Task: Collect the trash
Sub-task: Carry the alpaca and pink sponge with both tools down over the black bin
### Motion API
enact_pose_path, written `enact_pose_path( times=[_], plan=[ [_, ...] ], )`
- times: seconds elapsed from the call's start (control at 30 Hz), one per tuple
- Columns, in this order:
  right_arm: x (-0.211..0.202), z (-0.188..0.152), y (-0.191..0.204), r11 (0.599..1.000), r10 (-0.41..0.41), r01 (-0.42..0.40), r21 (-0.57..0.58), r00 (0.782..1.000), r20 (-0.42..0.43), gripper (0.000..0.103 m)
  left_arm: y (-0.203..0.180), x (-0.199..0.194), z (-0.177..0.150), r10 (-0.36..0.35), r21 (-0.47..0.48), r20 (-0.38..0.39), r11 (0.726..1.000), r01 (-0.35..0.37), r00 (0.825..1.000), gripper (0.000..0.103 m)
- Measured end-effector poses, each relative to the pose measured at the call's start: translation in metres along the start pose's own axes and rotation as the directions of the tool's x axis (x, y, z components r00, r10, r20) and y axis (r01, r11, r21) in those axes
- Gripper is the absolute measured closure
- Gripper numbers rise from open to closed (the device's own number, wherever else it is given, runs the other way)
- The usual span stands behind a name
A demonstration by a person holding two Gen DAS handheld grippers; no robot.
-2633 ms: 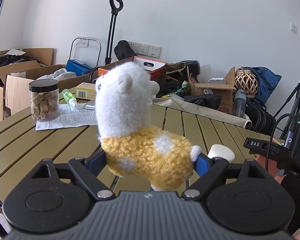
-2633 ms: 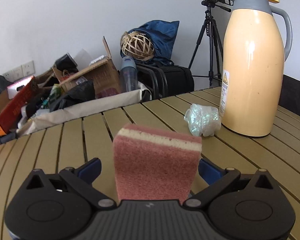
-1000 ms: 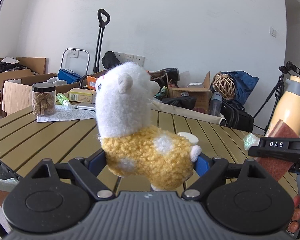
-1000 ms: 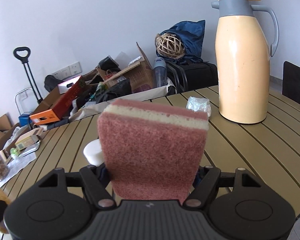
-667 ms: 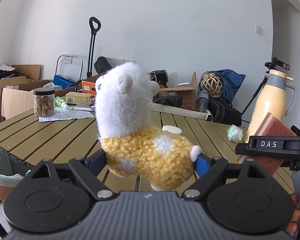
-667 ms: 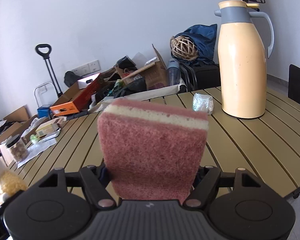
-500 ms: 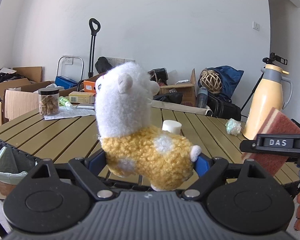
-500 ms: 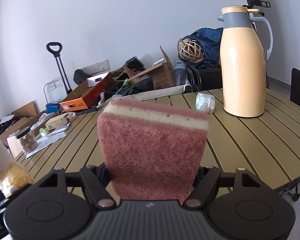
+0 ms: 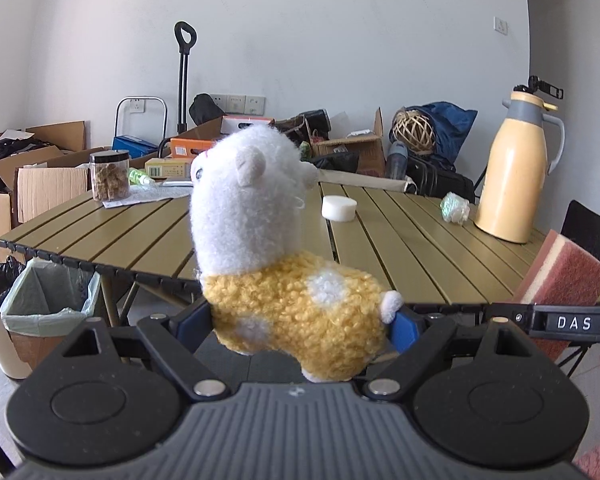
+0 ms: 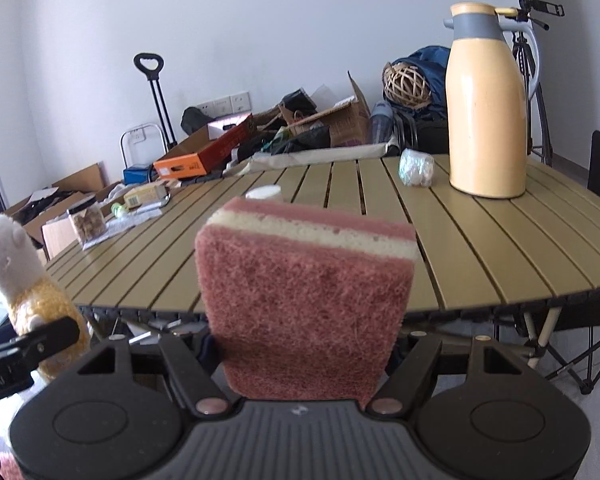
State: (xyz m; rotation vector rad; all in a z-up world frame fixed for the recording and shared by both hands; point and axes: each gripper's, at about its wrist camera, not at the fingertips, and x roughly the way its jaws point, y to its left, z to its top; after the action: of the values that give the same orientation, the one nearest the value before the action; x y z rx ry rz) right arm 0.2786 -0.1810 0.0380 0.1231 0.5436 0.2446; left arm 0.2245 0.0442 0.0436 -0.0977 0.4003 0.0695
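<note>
Low in the left wrist view, the left hand-held gripper (image 9: 300,326) clamps a plush alpaca (image 9: 276,248) by its yellow body, blue pads pressing both flanks. Low in the right wrist view, the right hand-held gripper (image 10: 304,354) grips a pink sponge (image 10: 306,300) standing upright between its jaws. Both are held off the near edge of the slatted worktop (image 9: 400,256). At lower left, a bin with a pale liner (image 9: 48,300) stands on the floor beside the worktop. Farther back on the slats sit a white puck (image 9: 339,208), a crumpled wrapper (image 9: 455,208) and a yellow thermos (image 9: 514,168).
</note>
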Motion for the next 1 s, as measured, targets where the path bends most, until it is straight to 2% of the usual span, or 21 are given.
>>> enact_pose_path(
  times=[0.4,0.77,1.0],
  plan=[
    [0.005,-0.057,-0.016,1.0,0.016,-0.018,-0.014,0.993,-0.116,0.031,-0.011,-0.004,-0.046,-0.001,0.055,-0.11,0.998,0.007,0.994,0.015],
    [0.027,-0.099,-0.024,0.998,0.026,-0.037,-0.042,0.972,-0.232,0.031,-0.017,0.02,-0.079,0.023,0.096,-0.212,0.995,-0.003,0.977,0.015],
    [0.045,-0.119,-0.029,0.999,0.027,-0.04,-0.037,0.952,-0.304,0.031,-0.008,0.043,-0.102,0.03,0.073,-0.28,0.997,-0.01,0.96,0.015]
  ],
)
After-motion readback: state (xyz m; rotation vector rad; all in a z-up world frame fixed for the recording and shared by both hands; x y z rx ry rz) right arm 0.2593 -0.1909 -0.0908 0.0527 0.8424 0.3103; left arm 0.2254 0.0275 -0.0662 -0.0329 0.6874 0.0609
